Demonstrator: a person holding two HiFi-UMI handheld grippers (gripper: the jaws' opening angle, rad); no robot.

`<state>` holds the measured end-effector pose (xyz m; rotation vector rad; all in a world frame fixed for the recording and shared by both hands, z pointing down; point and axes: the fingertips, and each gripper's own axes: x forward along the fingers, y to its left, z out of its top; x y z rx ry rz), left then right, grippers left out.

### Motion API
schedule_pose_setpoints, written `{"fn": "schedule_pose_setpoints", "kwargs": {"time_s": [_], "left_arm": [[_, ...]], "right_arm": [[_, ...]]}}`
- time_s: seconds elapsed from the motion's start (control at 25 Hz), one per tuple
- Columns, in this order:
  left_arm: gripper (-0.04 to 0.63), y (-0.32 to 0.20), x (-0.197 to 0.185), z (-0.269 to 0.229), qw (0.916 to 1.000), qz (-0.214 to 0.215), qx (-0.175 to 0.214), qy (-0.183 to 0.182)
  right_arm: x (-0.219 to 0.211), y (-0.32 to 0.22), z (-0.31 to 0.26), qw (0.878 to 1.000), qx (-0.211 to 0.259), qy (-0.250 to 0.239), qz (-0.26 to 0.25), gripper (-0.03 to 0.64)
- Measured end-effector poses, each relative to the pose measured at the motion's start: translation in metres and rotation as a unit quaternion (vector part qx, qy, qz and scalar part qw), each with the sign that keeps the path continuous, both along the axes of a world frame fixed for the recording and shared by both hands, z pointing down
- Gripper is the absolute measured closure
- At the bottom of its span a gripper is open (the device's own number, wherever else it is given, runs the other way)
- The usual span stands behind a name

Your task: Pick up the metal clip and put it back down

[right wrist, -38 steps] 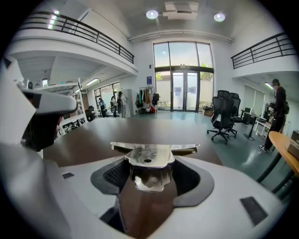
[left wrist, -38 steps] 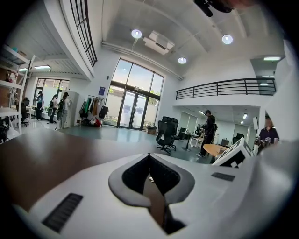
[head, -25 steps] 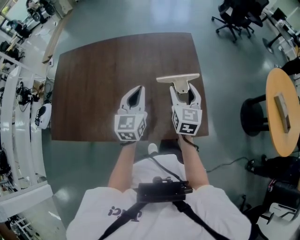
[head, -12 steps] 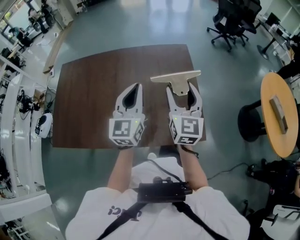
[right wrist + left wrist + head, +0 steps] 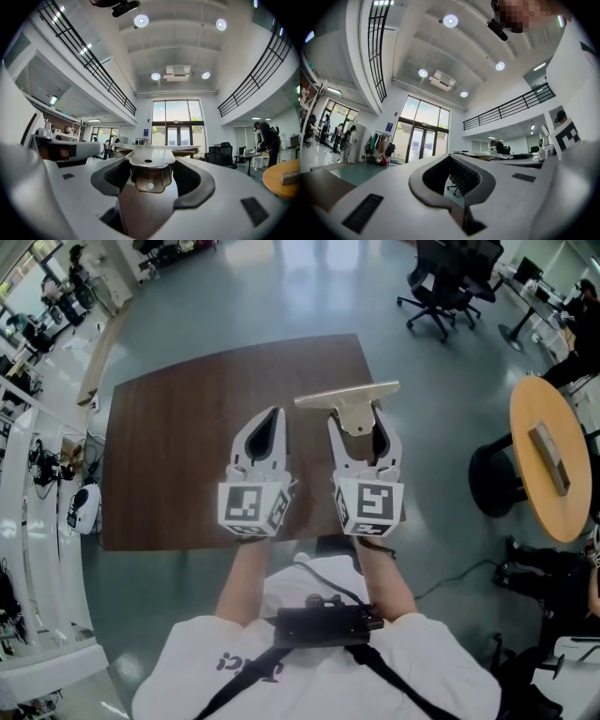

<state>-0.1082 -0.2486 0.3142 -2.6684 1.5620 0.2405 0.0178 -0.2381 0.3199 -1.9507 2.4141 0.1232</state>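
The metal clip (image 5: 348, 395), a flat pale bar with a short handle below it, hangs in the air over the dark wooden table (image 5: 178, 446). My right gripper (image 5: 358, 424) is shut on its handle, with the bar lying crosswise beyond the fingertips. In the right gripper view the clip (image 5: 150, 162) fills the gap of the right gripper (image 5: 150, 174) and points level into the room. My left gripper (image 5: 275, 415) floats beside it on the left, shut and empty. The left gripper view shows the left gripper (image 5: 450, 157) with its tips together and nothing held.
A round light wooden table (image 5: 539, 493) with a small block (image 5: 549, 457) stands at the right, next to a black stool (image 5: 495, 476). Office chairs (image 5: 441, 282) are beyond the table's far right corner. White racks (image 5: 28, 512) line the left side.
Both grippers have risen toward the head camera, the right one carrying the clip up from the table. The table has slid a little to the left in the view.
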Motion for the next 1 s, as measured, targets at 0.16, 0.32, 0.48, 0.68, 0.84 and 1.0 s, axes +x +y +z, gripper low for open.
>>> {"fn": "schedule_pose_setpoints", "kwargs": {"time_s": [0.16, 0.32, 0.48, 0.68, 0.84, 1.0], "left_arm": [[0.580, -0.003, 0.011, 0.007, 1.0000, 0.007, -0.006, -0.001], [0.580, -0.008, 0.025, 0.015, 0.9997, 0.019, -0.016, 0.000], [0.580, -0.017, 0.044, 0.024, 0.9991, 0.034, -0.023, 0.005], [0.580, -0.032, 0.066, 0.034, 0.9985, 0.044, -0.032, 0.002], [0.580, -0.047, 0.078, 0.044, 0.9977, 0.051, -0.045, -0.002], [0.580, -0.062, 0.093, 0.056, 0.9962, 0.061, -0.062, -0.003]], "right_arm": [[0.012, 0.000, 0.009, 1.000, -0.009, 0.003, 0.010, 0.324], [0.024, -0.003, 0.017, 1.000, -0.020, 0.009, 0.022, 0.324], [0.043, -0.010, 0.024, 0.999, -0.023, 0.011, 0.036, 0.324], [0.074, -0.028, 0.036, 0.998, -0.036, 0.004, 0.052, 0.324], [0.089, -0.043, 0.048, 0.997, -0.051, 0.005, 0.061, 0.324], [0.111, -0.060, 0.062, 0.995, -0.068, 0.004, 0.075, 0.324]]}}
